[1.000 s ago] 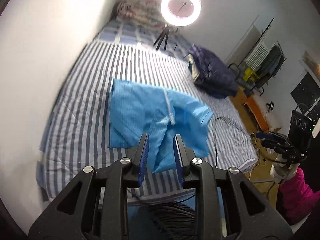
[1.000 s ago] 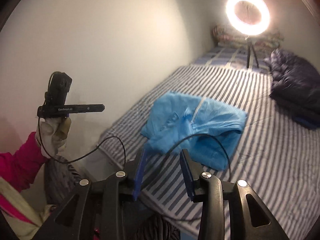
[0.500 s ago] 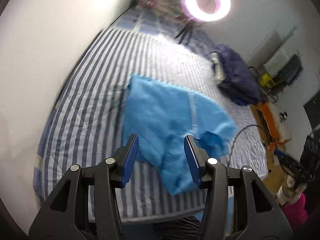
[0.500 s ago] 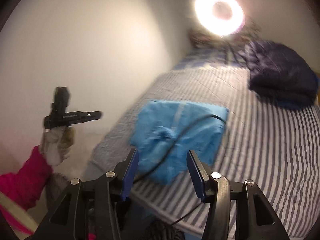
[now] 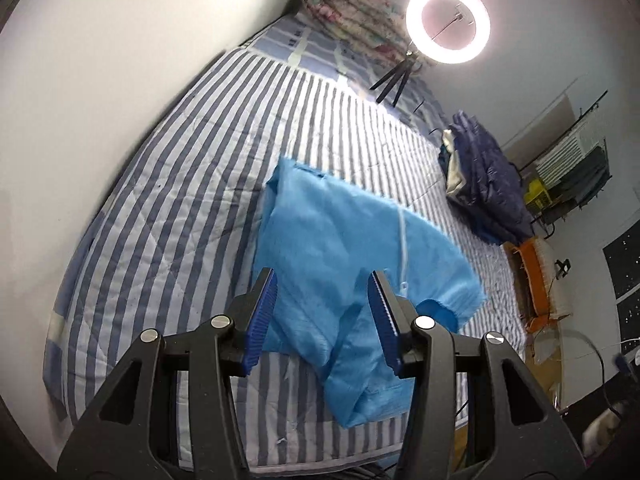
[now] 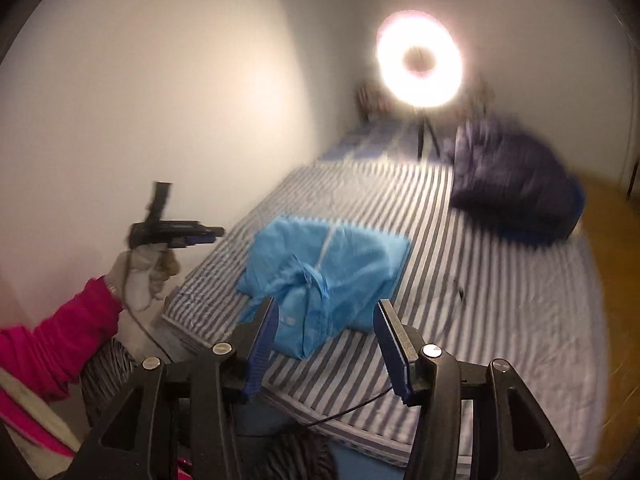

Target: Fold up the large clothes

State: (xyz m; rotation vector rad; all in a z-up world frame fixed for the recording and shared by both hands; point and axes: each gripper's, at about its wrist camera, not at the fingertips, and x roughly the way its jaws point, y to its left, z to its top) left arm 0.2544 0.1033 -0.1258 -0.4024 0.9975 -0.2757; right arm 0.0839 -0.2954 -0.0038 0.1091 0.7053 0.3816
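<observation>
Bedroom scene with both hand-held grippers raised above the near edge of a bed. The left gripper (image 5: 322, 320), black-framed with blue ribbed pads, stands with its jaws wide apart and holds nothing; the right gripper (image 6: 326, 340) is likewise spread and empty. A second ago the left jaws were nearly closed, with a fold of cloth between them, and the right jaws were narrower as well; both have since opened, and the cloth has dropped free.

The task's thing, a large light-blue thin-fabric garment with a white front zip (image 5: 340, 248), lies on the blue-and-white striped quilted bedcover (image 5: 180, 220), near the bed's near edge (its lower flap appears to reach or overhang that edge in the left view). In the right view the same garment (image 6: 332, 264) reads as a rough rectangle with a bunched sleeve or cuff on top.

The release probably marks the end of one fold; the bundle is compact but untidy, so a further fold or smoothing pass likely remains.

Also visible: a lit ring lamp on a small black tripod (image 5: 448, 22), a dark navy padded jacket heaped on the bed (image 5: 486, 188), and the gloved left hand (image 6: 144, 276) seen from the right camera.
</observation>
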